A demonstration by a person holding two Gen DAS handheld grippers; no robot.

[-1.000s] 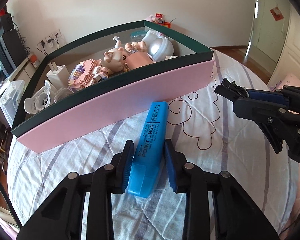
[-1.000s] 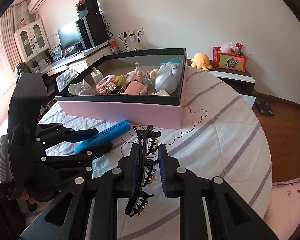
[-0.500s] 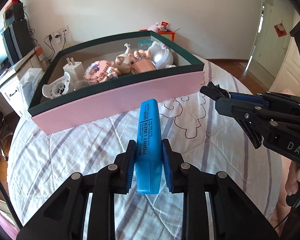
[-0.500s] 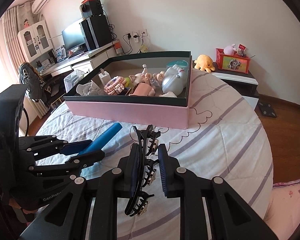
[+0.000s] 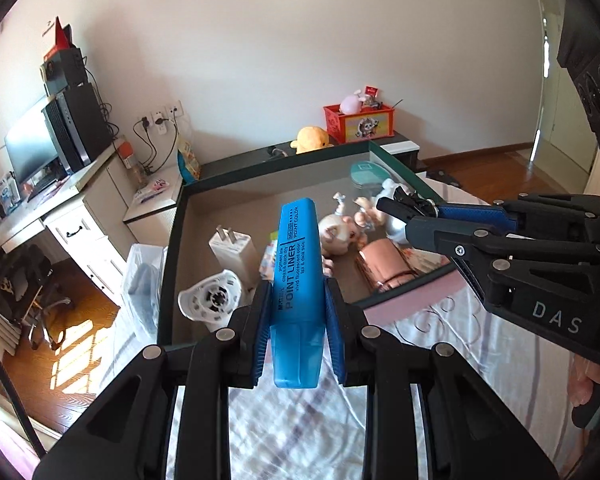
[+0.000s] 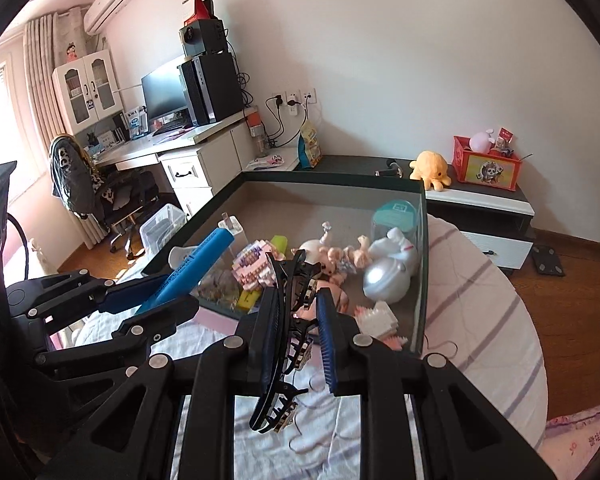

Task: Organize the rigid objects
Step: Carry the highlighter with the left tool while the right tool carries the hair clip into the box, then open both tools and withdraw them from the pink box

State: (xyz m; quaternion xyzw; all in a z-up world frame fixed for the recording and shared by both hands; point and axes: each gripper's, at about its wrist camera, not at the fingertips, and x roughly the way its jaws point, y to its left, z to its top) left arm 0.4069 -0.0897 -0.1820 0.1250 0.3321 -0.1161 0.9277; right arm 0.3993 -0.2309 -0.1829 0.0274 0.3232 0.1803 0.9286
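My left gripper [image 5: 296, 308] is shut on a blue highlighter [image 5: 297, 280] and holds it up over the near edge of the pink box [image 5: 412, 300]. Its tip points over the toys inside. In the right wrist view the same highlighter [image 6: 196, 268] slants up at the left. My right gripper [image 6: 300, 312] is shut on a black hair claw clip [image 6: 290, 320], raised above the box's near wall [image 6: 220, 318]. From the left wrist view the right gripper [image 5: 396, 210] reaches in from the right, over the box.
The box holds a white charger [image 5: 232, 246], a white round part [image 5: 212, 300], pig figures [image 5: 338, 234], a silver-white toy [image 6: 388, 272] and a teal-lidded jar [image 6: 396, 216]. It sits on a striped bedspread [image 6: 480, 300]. A desk, office chair and low cabinet stand behind.
Both grippers rose and moved forward toward the box with their objects. The highlighter went from lying on the bedspread to being lifted over the box's near wall.
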